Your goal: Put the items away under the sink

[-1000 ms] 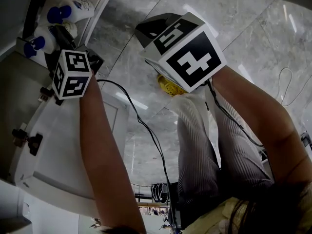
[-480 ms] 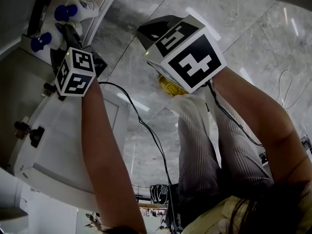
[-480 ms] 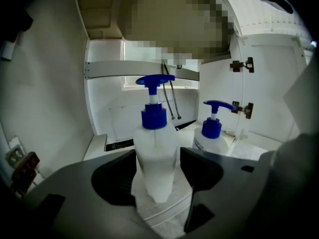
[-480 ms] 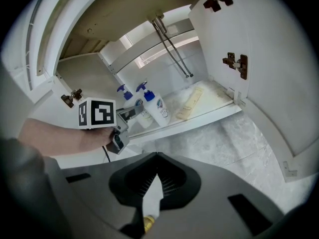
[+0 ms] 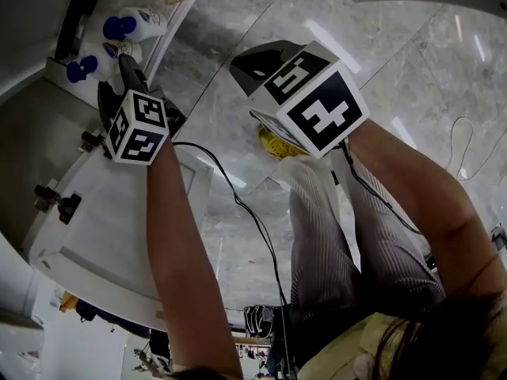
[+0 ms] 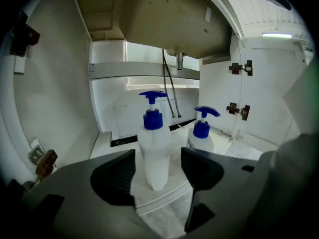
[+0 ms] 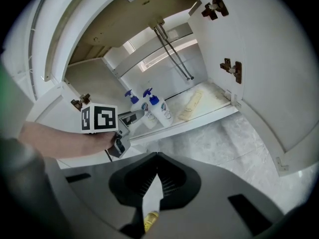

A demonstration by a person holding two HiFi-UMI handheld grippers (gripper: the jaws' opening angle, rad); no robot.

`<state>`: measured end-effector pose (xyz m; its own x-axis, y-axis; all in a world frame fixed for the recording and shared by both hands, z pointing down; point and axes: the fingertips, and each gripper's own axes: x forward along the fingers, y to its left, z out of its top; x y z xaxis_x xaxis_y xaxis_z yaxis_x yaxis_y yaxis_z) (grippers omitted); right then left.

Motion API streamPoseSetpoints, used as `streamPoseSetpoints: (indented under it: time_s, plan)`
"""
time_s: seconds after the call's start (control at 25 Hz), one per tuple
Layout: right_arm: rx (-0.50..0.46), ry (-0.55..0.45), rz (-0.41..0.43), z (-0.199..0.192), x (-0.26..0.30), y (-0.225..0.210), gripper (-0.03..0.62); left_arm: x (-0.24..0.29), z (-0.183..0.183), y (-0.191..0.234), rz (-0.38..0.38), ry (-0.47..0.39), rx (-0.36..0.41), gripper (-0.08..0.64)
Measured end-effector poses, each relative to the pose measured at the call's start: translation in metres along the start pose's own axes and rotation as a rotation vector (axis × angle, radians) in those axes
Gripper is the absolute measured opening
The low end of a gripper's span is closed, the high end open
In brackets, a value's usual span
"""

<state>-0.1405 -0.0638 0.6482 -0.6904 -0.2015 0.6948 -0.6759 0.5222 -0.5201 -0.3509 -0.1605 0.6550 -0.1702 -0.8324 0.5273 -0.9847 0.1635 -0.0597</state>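
- Cabinet floor point(image 6: 177, 180) carries the pump bottle point(image 6: 153, 148), upright between the left gripper's point(image 6: 157, 159) spread jaws.
- Right gripper point(image 7: 157, 159), well behind that bottle, pinches a thin white-yellow item point(image 7: 151, 203).
- A crooked retreat could topple the bottle.

front pump bottle point(image 6: 154, 156): cloudy white, blue pump | rear pump bottle point(image 6: 201, 133): white, blue pump | cabinet point(image 6: 55, 88): white | floor point(image 5: 261, 22): grey veined marble | left tongs point(image 6: 157, 171): dark grey, cube point(image 5: 136, 127) black-and-white squares | right tongs point(image 7: 157, 173): dark grey | item point(image 7: 151, 199): white, yellow end | trousers point(image 5: 317, 236): fine pale stripes
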Motion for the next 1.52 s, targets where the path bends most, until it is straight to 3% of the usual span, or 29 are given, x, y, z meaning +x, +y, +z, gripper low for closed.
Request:
streamPoseSetpoints:
  time_s: [0.44, 0.68, 1.2, 1.36, 1.52]
  plan:
    - [0.009, 0.021, -0.017, 0.004, -0.028, 0.01, 0.026, -0.037, -0.006, 0.002, 0.027, 0.065, -0.07, 0.302]
    - [0.033, 0.023, -0.024, 0.011, -0.044, 0.023, 0.026, -0.067, -0.002, -0.001, 0.022, 0.087, -0.15, 0.302]
    - [0.058, 0.029, -0.046, 0.028, -0.077, 0.044, 0.026, -0.123, 0.02, -0.014, 0.021, 0.115, -0.265, 0.302]
    - [0.071, 0.034, -0.054, 0.032, -0.092, 0.05, 0.026, -0.146, 0.039, -0.019, 0.011, 0.095, -0.334, 0.301]
    - [0.082, 0.029, -0.073, 0.037, -0.108, 0.054, 0.026, -0.166, 0.058, -0.026, -0.012, 0.089, -0.332, 0.301]
